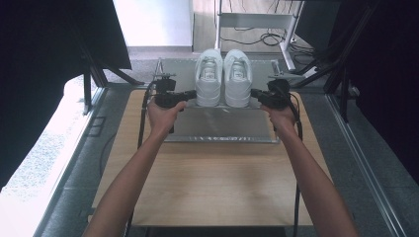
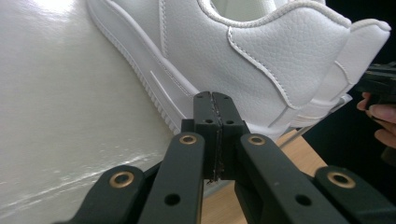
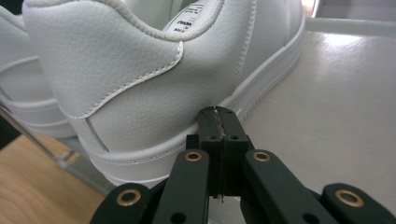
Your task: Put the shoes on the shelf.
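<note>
Jaws closed, both hand-held grippers (image 1: 190,94) (image 1: 254,93) flank white shoes (image 1: 223,79).

High view sits above the person's side, looking forward and down over the whole table (image 1: 207,182), with both forearms coming in from the bottom and the floor beyond visible too. Left gripper view rides low on the left gripper (image 2: 215,100), super close, looking sideways at the outer heel side of the left shoe (image 2: 243,51). Right gripper view does the same from the other side along the right gripper (image 3: 218,114), right up against the right shoe (image 3: 140,74). All three share the shoes and the grey tray (image 1: 222,126); the left gripper view also catches the other hand (image 2: 380,119).
</note>
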